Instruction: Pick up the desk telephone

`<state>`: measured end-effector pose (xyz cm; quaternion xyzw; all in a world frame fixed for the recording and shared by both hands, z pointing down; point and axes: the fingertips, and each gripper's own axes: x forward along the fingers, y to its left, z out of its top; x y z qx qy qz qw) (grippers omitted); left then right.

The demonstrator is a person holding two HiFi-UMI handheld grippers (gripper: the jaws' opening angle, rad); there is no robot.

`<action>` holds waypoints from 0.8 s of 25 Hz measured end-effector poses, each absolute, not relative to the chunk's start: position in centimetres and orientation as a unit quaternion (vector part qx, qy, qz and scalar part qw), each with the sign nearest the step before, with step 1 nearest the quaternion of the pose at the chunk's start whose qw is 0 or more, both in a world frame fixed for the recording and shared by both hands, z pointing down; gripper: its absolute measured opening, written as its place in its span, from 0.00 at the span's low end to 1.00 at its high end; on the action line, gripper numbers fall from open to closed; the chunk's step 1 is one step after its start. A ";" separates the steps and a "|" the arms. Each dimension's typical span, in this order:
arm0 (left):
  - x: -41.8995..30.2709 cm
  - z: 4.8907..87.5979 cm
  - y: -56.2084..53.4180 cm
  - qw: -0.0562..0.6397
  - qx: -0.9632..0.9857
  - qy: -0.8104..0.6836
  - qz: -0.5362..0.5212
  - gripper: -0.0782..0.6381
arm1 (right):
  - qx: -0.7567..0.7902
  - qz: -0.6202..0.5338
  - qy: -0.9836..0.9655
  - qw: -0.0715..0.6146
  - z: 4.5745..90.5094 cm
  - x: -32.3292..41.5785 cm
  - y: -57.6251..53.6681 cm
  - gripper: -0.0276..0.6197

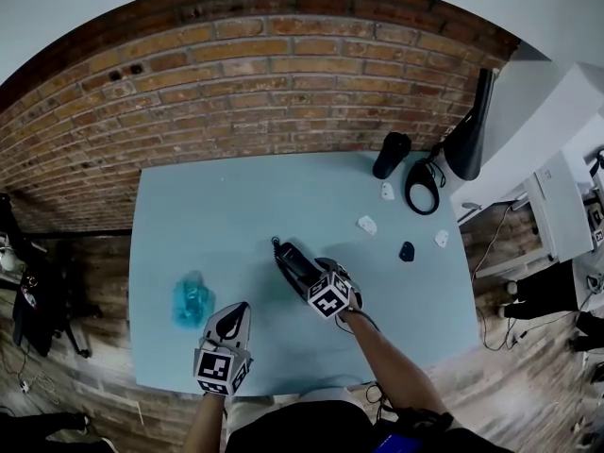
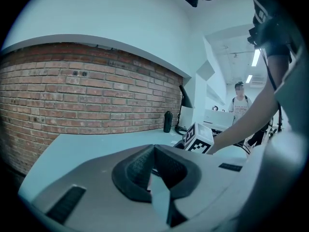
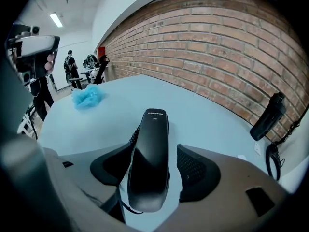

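Pre-grasp: right gripper [image 1: 302, 270] fingers spread astride the desk telephone [image 3: 149, 163]; next, pinch and lift. Left gripper [image 1: 234, 311] fingers pressed together.

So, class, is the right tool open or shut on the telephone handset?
Open: on the right tool, the pads stand wide either side of the handset, table showing beside one pad.

The telephone handset [image 3: 149, 163] between the right tool's [image 3: 154, 168] pads [image 3: 194, 170] is smooth black plastic with a soft sheen. The pads are matt black and finely ribbed, set in matt grey plastic. Under the tool, the tabletop [image 3: 207, 112] is smooth, matt pale blue. Beyond it rises a rough red brick wall [image 3: 217, 37]. Left of the tool lies a fluffy, cloth-like blue wad [image 3: 87, 96].
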<state>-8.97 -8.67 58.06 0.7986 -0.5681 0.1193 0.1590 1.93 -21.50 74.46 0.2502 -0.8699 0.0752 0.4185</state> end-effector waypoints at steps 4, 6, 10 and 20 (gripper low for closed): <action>-9.1 58.5 -8.4 0.164 0.796 -0.569 0.123 0.11 | 0.245 0.080 -0.868 0.425 75.3 1.4 -21.5 0.49; -9.2 58.5 -8.5 0.161 0.795 -0.572 0.123 0.11 | 0.243 0.082 -0.866 0.429 75.8 1.3 -21.5 0.49; -9.7 58.0 -8.8 0.154 0.792 -0.580 0.116 0.11 | 0.236 0.086 -0.863 0.438 76.5 1.3 -21.4 0.49; -10.4 58.2 -8.9 0.157 0.792 -0.580 0.108 0.11 | 0.228 0.093 -0.857 0.453 77.6 1.3 -21.4 0.49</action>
